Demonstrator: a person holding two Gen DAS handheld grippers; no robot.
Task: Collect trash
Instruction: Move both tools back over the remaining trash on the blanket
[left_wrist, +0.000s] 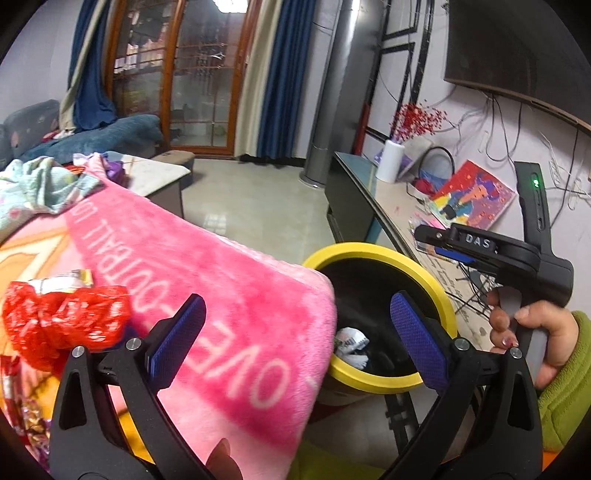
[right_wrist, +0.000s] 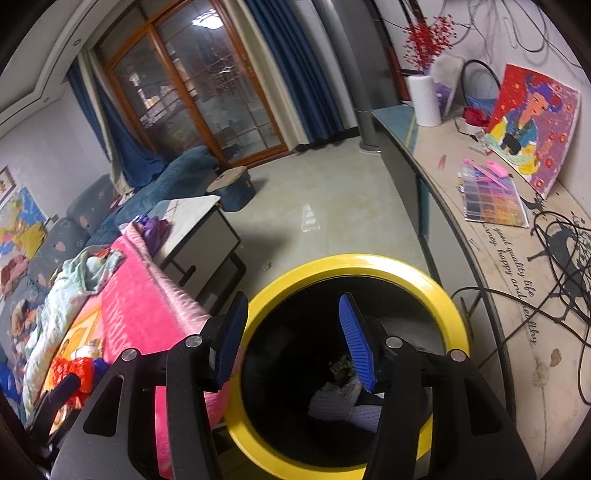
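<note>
Fluffy pink blanket (left_wrist: 229, 280), glossy yellow bin rim (right_wrist: 369, 264)

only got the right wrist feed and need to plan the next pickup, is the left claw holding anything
observer: no, the left claw stands wide open with nothing between its pads, one pad over the pink blanket, the other over the yellow bin.
operator: any trash lying close to it
observer: yes, a crumpled red plastic bag lies on the blanket just left of that claw, with a silvery wrapper against its far side.
operator: anything beyond that
observer: what look like shiny foil wrappers show at the lower left edge of the left wrist view.
</note>
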